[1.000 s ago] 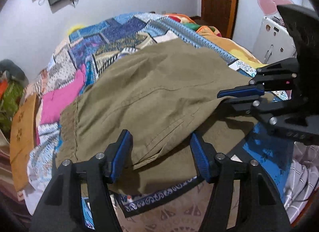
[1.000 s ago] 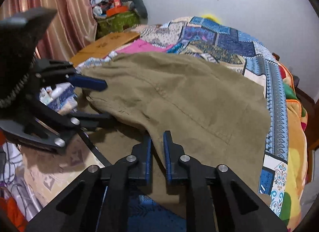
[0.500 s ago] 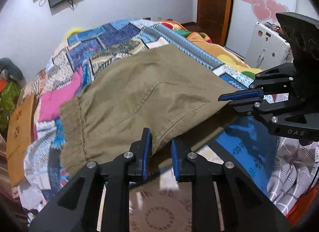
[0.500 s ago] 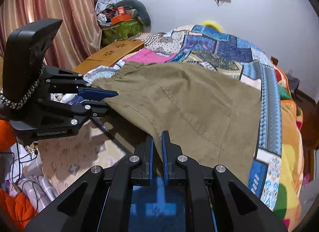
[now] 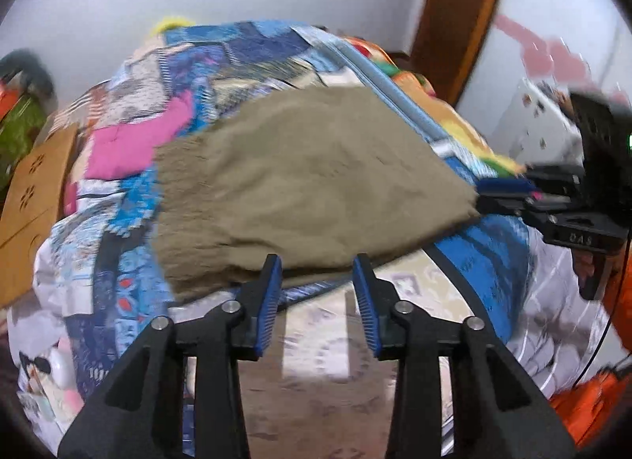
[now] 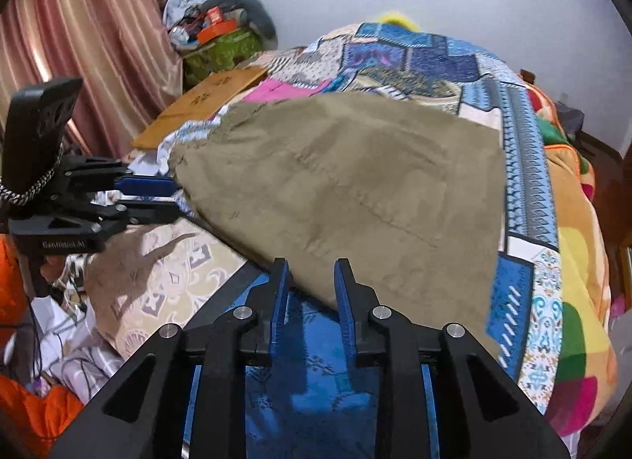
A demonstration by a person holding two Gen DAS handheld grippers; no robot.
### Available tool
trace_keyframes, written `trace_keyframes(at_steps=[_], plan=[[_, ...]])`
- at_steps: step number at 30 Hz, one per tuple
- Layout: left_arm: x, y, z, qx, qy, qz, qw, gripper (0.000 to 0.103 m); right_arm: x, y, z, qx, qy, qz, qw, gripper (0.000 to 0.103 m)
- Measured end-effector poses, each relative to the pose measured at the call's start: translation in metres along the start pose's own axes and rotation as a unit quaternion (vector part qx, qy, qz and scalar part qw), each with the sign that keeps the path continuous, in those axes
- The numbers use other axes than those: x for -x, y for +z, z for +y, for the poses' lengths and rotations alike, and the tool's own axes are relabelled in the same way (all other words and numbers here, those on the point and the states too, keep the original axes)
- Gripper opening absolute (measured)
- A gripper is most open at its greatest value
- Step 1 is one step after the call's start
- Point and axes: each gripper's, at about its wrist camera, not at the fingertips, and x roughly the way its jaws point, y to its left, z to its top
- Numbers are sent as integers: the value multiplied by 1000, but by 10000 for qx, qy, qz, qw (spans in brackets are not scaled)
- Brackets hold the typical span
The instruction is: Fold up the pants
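Jaws on both grippers are parting, and neither pair presses on cloth. From its own camera the left gripper (image 5: 318, 293) shows 2 blue pads well apart, with the near hem of the pants (image 5: 308, 182) lying just past the tips and bare bedding in the gap. The right gripper (image 6: 310, 289) has a narrower gap; the pants' near edge sits at its fingertips, partly between them, not pinched. Each gripper also shows at the side of the other's view, tips close to a near corner of the pants, though whether they touch I cannot tell.

Olive-brown and folded into 1 broad slab, the pants lie flat on a patchwork quilt (image 6: 525, 190) across the bed, over a beige patterned sheet (image 6: 170, 273) and a blue one at the near edge. Beyond them lie a pink cloth (image 5: 130, 143) and a tan board (image 6: 205, 99). Striped curtains (image 6: 79, 24) hang at far left in the right camera's view.
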Motion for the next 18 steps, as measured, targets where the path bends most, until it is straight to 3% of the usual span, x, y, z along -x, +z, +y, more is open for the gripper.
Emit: trace_keyframes(at_steps=[4,7,8,13,15,18], plan=[[7,12,31,506,281,-235,9980,49,9,6,-11,-223,-157,-207,9994,23],[-3,18,48,872,220,-188,9958,49,7,8,-23,-536,-260,-299,9978,38],[-10,19,52,948,166,-118,9953,49,5,8,-27,-649,-273,-313,9970,38],[-45,3,58,946,562,316,9934,51,-20,-4,-38,-853,-402,84,9955,38],[-49,-9,61,956,567,270,9934,54,-27,-17,-43,-885,-450,281,9947,38],[-47,-19,63,1022,620,231,9926,59,-18,-31,-51,-933,-523,233,9940,38]])
